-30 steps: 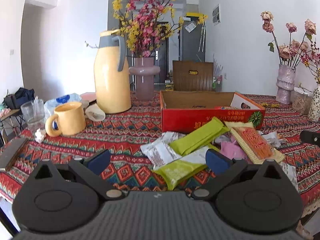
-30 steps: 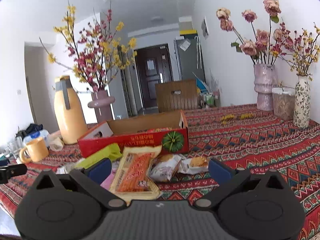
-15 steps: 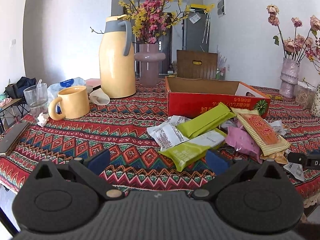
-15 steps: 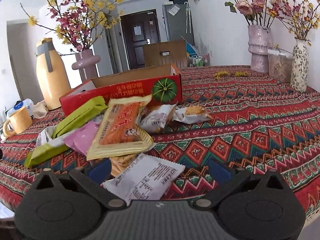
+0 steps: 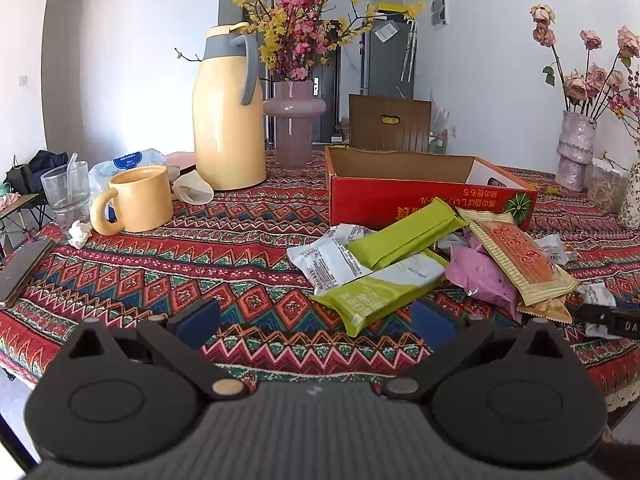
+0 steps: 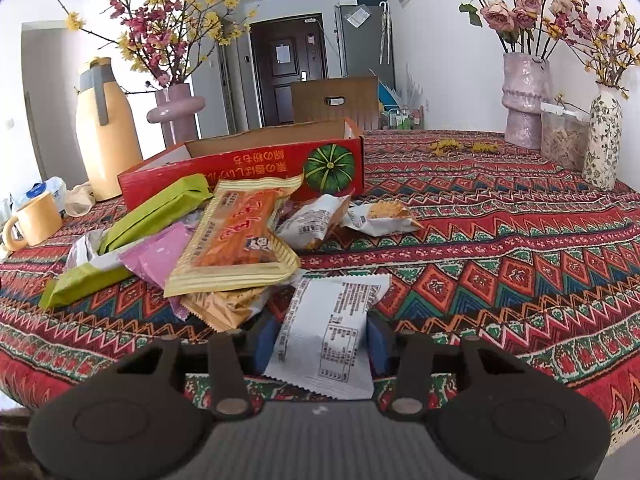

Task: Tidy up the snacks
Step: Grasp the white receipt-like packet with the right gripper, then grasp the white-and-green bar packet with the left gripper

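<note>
A heap of snack packets lies on the patterned tablecloth in front of an open red cardboard box [image 5: 420,200] [image 6: 240,164]. It includes two green packets [image 5: 400,236], a pink one [image 5: 480,276] and an orange biscuit packet [image 5: 516,256] [image 6: 240,240]. My right gripper [image 6: 321,340] is at the near edge of the heap. Its jaws are closing, and the blue pads press both sides of a white packet [image 6: 332,332] with printed text. My left gripper [image 5: 316,322] hangs open over bare cloth just left of the heap, holding nothing.
A yellow thermos [image 5: 228,112], yellow mug [image 5: 138,200], glass [image 5: 66,188] and pink flower vase [image 5: 292,132] stand at the back left. More vases [image 6: 524,100] and a clear container [image 6: 564,136] stand at the back right. A dark flat object [image 5: 20,268] lies at the left table edge.
My right gripper has sunk to the table's near side and its jaws have come in from wide open onto the white packet. The left gripper has barely moved and stays open.
</note>
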Demonstrator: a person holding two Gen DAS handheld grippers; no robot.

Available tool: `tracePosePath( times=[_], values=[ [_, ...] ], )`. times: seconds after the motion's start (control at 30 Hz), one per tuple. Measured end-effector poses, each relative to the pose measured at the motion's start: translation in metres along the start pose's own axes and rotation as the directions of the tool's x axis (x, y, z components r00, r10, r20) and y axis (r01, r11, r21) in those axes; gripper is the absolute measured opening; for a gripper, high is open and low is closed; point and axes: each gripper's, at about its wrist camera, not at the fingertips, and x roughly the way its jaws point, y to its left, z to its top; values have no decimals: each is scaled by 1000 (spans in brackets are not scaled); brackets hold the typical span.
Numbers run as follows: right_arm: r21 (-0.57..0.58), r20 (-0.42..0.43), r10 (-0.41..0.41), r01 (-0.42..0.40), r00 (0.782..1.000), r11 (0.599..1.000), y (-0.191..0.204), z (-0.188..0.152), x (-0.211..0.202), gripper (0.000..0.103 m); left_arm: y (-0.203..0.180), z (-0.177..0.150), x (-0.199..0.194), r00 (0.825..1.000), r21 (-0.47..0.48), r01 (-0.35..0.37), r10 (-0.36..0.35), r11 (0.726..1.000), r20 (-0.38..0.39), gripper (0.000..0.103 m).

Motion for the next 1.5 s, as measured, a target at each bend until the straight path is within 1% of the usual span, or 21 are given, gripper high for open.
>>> tracePosePath(
  times=[0.13,0.27,0.43,0.6,0.63,0.7,0.77,0.8,0.87,0.93,1.03,1.33,1.4,1.47,1.5],
  values=[
    [17,29,-8,8,1000,1000,-6,4,-4,43,-3,0,4,1000,13,12,-12,1000,-12,103],
    [35,49,-10,9,999,999,-12,6,-7,43,-7,3,18,999,32,23,-22,999,-40,103],
    [52,54,-12,9,998,999,-18,6,-6,43,-12,11,45,997,60,26,-22,998,-71,103],
    [66,56,-16,12,998,998,-22,4,-4,43,-12,28,77,996,47,6,-2,999,-90,102],
    [67,57,-16,12,998,998,-22,4,-4,43,-13,30,83,996,51,-2,6,999,-89,100],
    [71,59,-16,12,998,997,-23,4,-4,43,-14,35,95,995,59,-16,21,998,-95,91],
    [74,60,-15,11,998,997,-25,3,-4,43,-13,37,107,993,56,-23,29,998,-117,70],
    [76,61,-15,11,998,997,-25,3,-4,43,-12,37,113,991,50,-17,24,999,-133,66],
    [80,61,-13,8,998,997,-27,2,-4,43,-10,35,122,987,44,-13,20,999,-162,47],
    [83,62,-12,7,998,997,-28,2,-4,43,-9,31,125,984,40,-14,21,999,-179,43],
    [84,59,-8,3,998,996,-28,1,-3,43,-8,26,122,982,36,8,-1,999,-188,37],
    [82,62,-1,-4,998,997,-25,0,-5,43,-22,9,93,973,73,117,-99,991,-208,39],
    [82,61,-1,-4,998,997,-25,0,-5,43,-24,11,88,972,65,135,-120,989,-200,43],
    [83,62,-2,-3,998,997,-25,0,-5,43,-27,16,84,975,55,136,-123,989,-187,56],
    [83,62,-2,-3,998,997,-25,0,-5,43,-28,18,83,974,47,140,-129,989,-184,61]
  ],
)
